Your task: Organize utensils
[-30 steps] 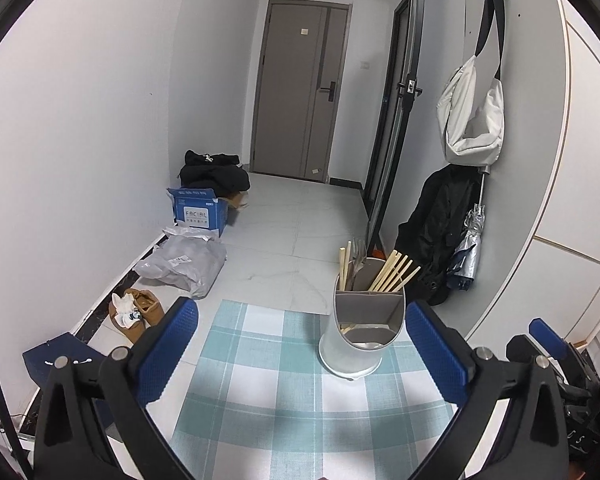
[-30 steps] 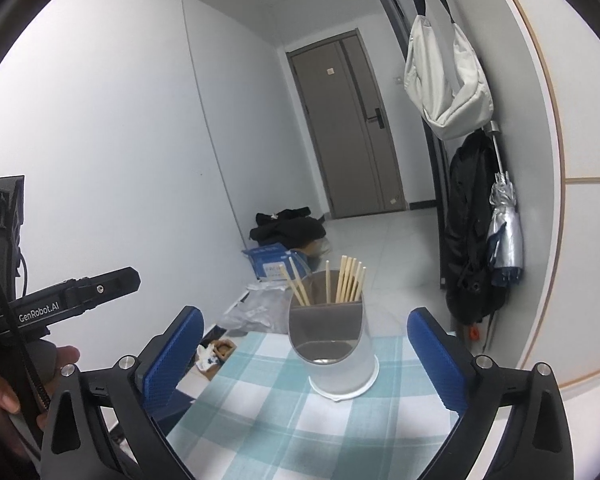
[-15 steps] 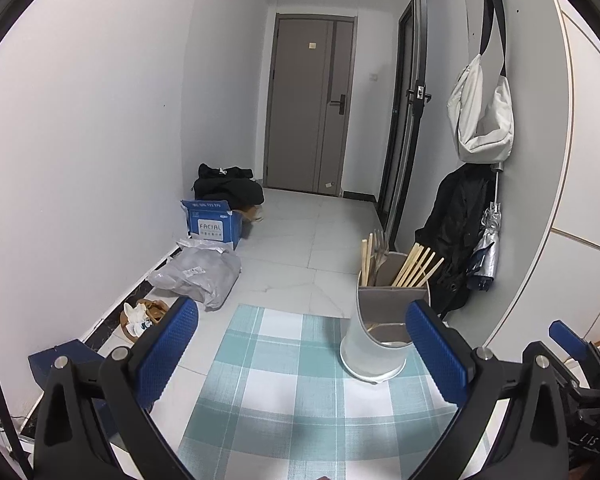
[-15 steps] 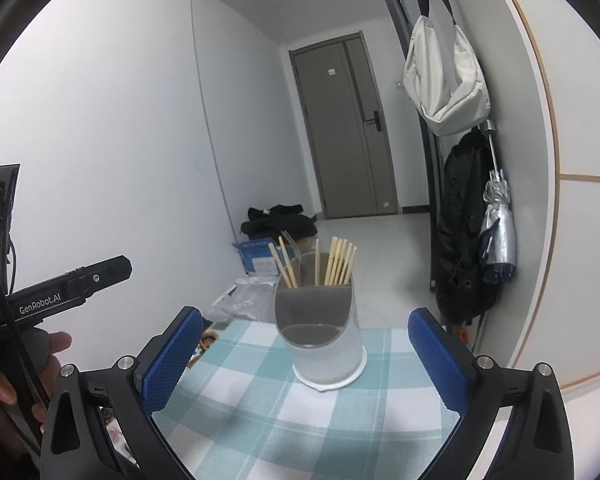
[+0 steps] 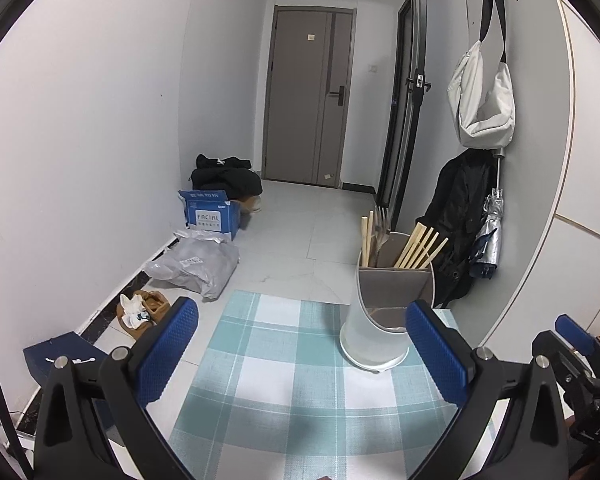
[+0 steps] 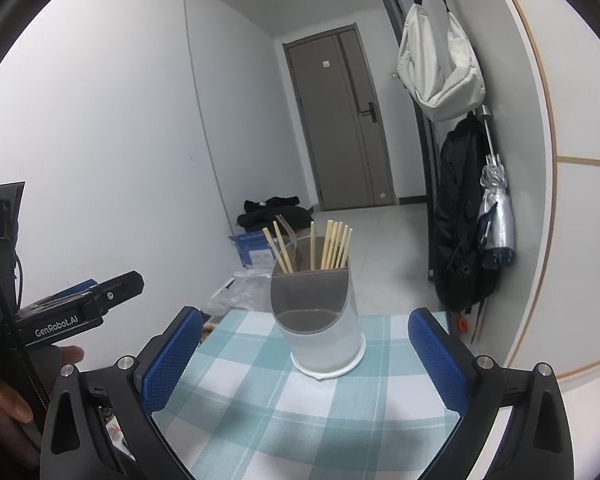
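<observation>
Right now I hold both the left gripper and right gripper empty, jaws spread, near the utensil holder on the table. Bumping its chopsticks could tip it over.

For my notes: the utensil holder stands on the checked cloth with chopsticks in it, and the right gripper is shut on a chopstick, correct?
Not quite. In the right wrist view the right gripper is open and empty. The utensil holder does stand on the checked cloth, chopsticks inside.
</observation>
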Available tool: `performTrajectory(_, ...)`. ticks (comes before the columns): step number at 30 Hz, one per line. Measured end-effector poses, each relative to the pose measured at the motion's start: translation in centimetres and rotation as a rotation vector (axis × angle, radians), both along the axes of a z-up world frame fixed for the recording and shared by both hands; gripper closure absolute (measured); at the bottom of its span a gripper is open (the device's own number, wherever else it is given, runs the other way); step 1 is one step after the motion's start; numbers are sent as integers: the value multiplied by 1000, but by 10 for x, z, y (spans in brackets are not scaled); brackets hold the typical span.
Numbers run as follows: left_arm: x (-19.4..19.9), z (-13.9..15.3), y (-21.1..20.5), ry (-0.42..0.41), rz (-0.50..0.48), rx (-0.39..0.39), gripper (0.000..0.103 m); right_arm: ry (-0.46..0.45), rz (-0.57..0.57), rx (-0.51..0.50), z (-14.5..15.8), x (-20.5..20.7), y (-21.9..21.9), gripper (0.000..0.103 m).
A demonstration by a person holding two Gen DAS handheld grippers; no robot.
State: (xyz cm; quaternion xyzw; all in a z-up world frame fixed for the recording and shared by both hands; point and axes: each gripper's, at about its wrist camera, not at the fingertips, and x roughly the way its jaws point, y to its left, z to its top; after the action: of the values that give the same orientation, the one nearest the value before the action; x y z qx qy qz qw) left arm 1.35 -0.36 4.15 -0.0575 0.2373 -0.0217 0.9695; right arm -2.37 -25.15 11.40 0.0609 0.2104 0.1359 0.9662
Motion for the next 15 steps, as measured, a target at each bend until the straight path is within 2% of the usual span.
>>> performTrajectory(4,0,-1,0,13,9,-4,1,1,-6,4,0,-3,-1,0)
performTrajectory(11,-7,2,0,-16,29,31,1,8,-16,15,-2,-6,-3,0)
performTrajectory(15,-7,0,2,-14,32,21,1,7,-18,18,-2,-8,-4,0)
